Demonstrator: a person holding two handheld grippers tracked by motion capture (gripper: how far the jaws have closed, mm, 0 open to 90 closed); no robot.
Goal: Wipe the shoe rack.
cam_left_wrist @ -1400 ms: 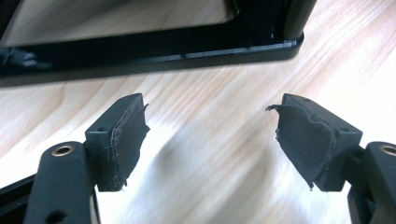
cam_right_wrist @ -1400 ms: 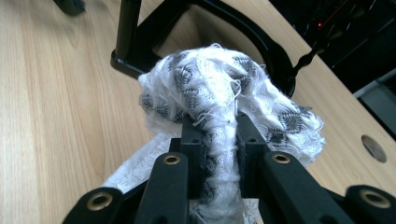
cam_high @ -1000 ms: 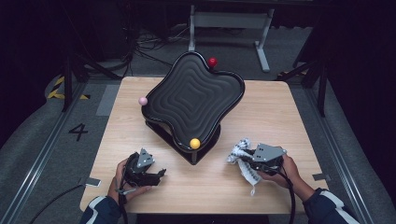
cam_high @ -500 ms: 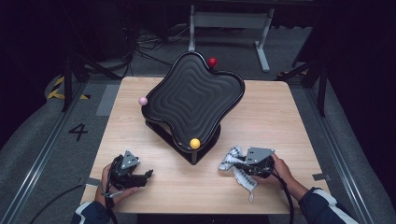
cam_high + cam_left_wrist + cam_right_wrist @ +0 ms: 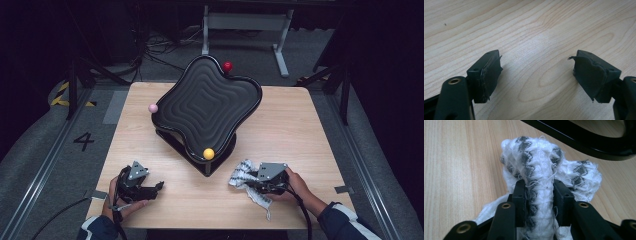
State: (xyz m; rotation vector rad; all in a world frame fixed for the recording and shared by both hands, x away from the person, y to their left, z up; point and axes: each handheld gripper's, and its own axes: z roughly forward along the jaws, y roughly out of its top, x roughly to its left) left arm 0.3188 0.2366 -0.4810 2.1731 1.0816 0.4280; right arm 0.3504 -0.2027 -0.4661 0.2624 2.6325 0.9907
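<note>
Cloth [image 5: 541,177], white with grey pattern, near table [image 5: 310,125] front edge, between jaws of right gripper [image 5: 539,195], just opening; seemingly being released. Left gripper [image 5: 536,72] spread, empty. Next: withdrawing clear.

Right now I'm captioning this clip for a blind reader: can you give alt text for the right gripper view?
A bunched white cloth with a grey pattern sits between the right gripper's two black jaws, which have just been opening, on a pale wooden table. The dark rim of a black tray crosses the top right corner.
</note>
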